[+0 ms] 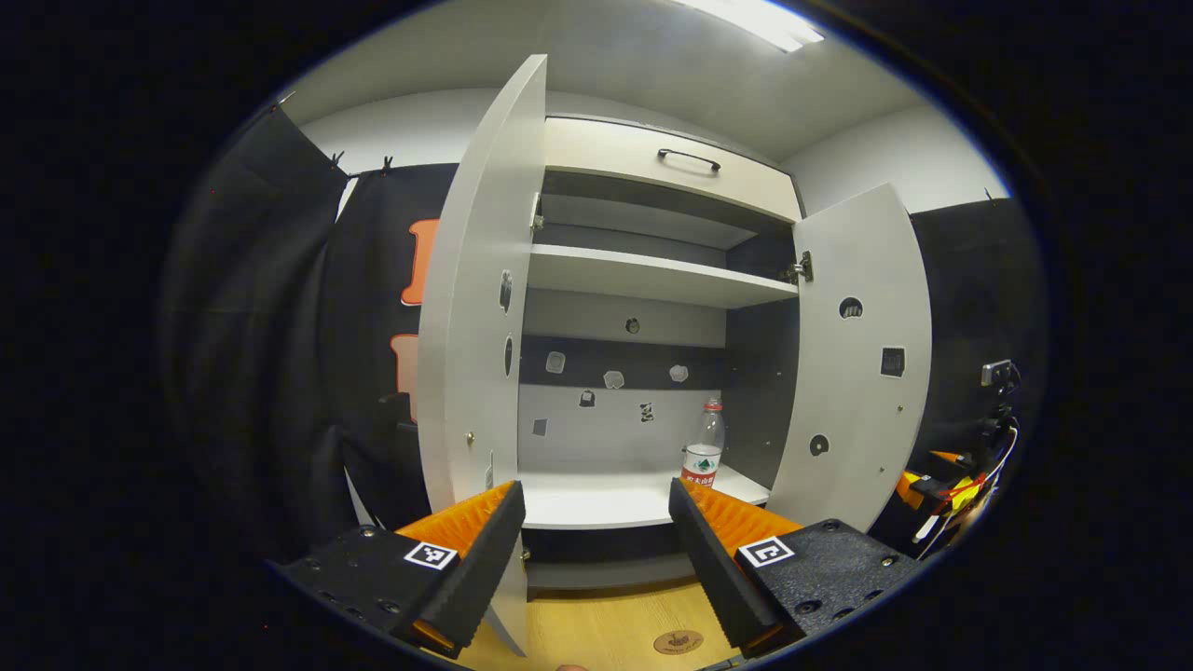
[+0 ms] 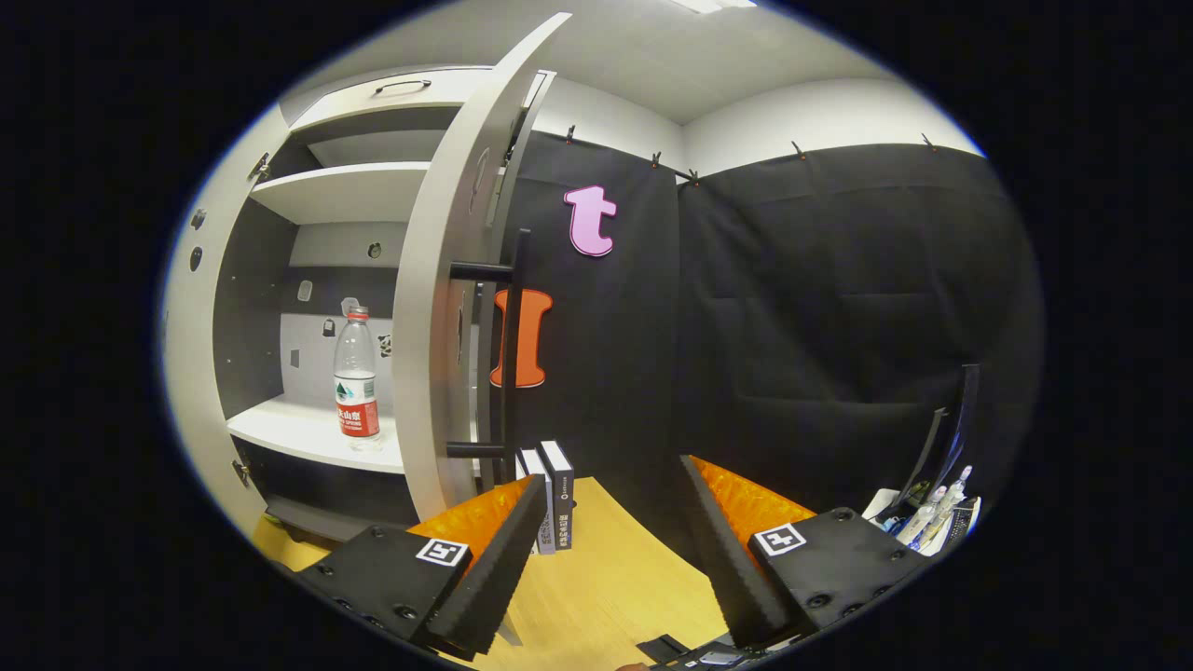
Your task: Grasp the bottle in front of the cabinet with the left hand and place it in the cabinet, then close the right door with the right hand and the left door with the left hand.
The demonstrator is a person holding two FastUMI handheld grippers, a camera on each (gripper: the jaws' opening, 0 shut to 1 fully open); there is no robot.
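A clear water bottle (image 1: 704,454) with a red cap and red label stands upright on the cabinet's lower shelf (image 1: 596,499), toward its right side. The bottle (image 2: 356,377) shows again in the right gripper view, on the same shelf (image 2: 298,431). Both cabinet doors stand open: the left door (image 1: 480,298) and the right door (image 1: 853,363). My left gripper (image 1: 596,522) is open and empty, a short way in front of the shelf. My right gripper (image 2: 610,503) is open and empty beside the right door (image 2: 447,280), whose black bar handle (image 2: 508,354) faces it.
An upper shelf (image 1: 652,275) and a drawer with a black handle (image 1: 688,158) sit above. Two small dark boxes (image 2: 552,503) stand on the wooden floor (image 2: 606,578) by the right door. Several bottles and cables (image 2: 927,517) lie at the far right.
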